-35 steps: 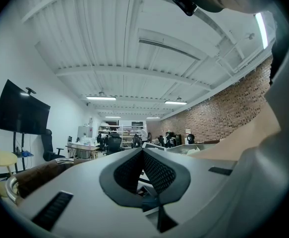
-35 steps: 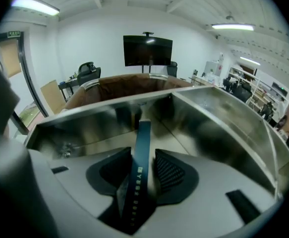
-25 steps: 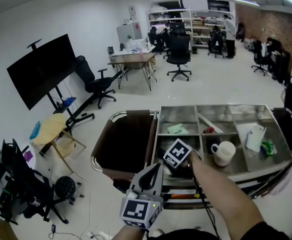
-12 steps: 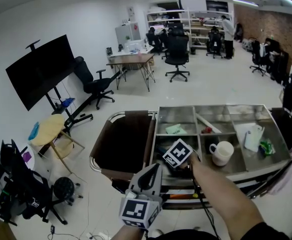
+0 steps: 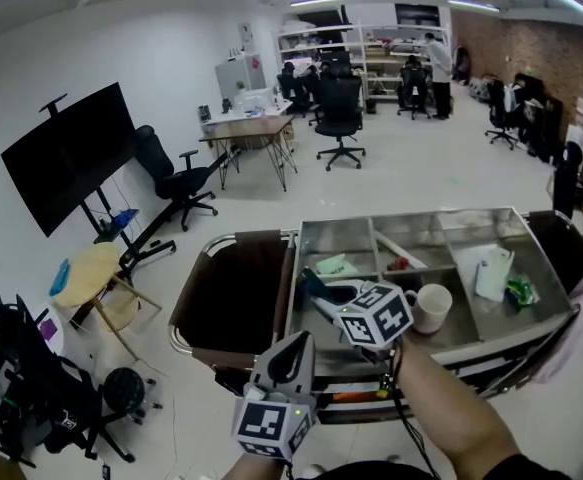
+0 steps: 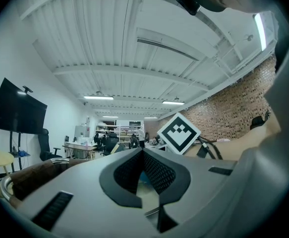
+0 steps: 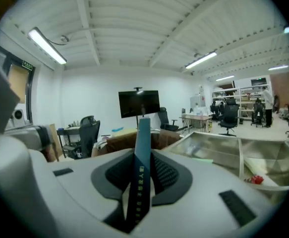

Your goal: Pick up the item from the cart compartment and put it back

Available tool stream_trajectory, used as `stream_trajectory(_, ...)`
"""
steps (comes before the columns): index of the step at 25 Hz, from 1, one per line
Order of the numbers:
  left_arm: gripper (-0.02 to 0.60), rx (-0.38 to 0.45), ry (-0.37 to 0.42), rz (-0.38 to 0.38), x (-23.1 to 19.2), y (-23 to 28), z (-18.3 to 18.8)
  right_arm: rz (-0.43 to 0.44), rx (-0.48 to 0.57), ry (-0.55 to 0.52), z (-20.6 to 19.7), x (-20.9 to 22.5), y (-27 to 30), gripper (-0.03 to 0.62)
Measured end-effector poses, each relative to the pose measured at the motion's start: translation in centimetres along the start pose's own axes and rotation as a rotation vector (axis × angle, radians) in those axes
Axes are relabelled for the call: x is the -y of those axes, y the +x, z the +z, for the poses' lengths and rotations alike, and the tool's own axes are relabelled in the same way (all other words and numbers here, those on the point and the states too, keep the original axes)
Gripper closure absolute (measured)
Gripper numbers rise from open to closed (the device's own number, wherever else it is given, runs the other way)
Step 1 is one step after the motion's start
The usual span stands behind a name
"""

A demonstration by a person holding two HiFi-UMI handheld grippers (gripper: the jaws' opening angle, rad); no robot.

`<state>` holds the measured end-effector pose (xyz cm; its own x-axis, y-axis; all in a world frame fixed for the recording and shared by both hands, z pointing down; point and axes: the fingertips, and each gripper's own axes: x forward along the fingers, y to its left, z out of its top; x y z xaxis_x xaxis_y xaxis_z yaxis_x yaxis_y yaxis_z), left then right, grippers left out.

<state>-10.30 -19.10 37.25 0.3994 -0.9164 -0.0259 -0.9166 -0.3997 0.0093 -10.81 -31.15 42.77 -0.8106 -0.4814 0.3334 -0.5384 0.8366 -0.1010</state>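
Observation:
My right gripper (image 5: 323,295) is shut on a thin, flat dark-blue item (image 5: 309,281) and holds it above the front left compartment of the steel cart tray (image 5: 371,230). In the right gripper view the dark-blue item (image 7: 142,152) stands on edge between the pads of the right gripper (image 7: 140,176), with printed lettering down its narrow side. My left gripper (image 5: 293,350) hovers low in front of the cart with its jaws together and nothing in them. In its own view the left gripper (image 6: 143,155) points toward the right gripper's marker cube (image 6: 179,131).
The tray also holds a white mug (image 5: 431,307), a green slip (image 5: 333,265), a small red thing (image 5: 398,263), a white pouch (image 5: 493,273) and a green item (image 5: 519,290). A brown bag (image 5: 233,286) hangs at the cart's left end. Office chairs, desks and a screen stand behind.
My right gripper has risen out of the front left compartment and moved left, its jaws now shut on the dark-blue item. The left gripper has barely moved.

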Motion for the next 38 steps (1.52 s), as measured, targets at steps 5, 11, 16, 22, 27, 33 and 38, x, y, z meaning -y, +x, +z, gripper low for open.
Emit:
stream_trajectory(5, 0.581, -0.008, 0.007, -0.008, 0.6, 0.4, -0.2, 0.0, 0.146, 0.008, 2.9, -1.4, -4.9, 0.497)
stream_trajectory(11, 0.581, -0.012, 0.015, -0.017, 1.0, 0.9, -0.3, -0.014, 0.323, 0.01, 4.4, -2.5, -12.5, 0.497)
stream_trajectory(16, 0.581, -0.026, 0.021, -0.026, 1.3, 1.3, -0.4, -0.061, 0.386, 0.059, 2.7, -2.1, -16.9, 0.497)
stream_trajectory(22, 0.581, -0.033, 0.03, -0.039, 1.7, 1.8, -0.7, -0.128, 0.436, 0.084, 0.2, -2.0, -21.2, 0.497)
stream_trajectory(27, 0.581, -0.035, 0.037, -0.049, 2.1, 2.0, -0.7, -0.174, 0.416, 0.068, -1.4, -1.6, -22.1, 0.497)
stream_trajectory(33, 0.581, -0.033, 0.041, -0.063, 2.5, 2.3, -0.4, -0.181, 0.413, 0.082, -1.5, -1.2, -22.2, 0.497)
stream_trajectory(38, 0.581, -0.042, 0.027, -0.078, 2.7, 2.3, -0.6, -0.179, 0.408, 0.081, -1.7, -1.3, -22.1, 0.497)
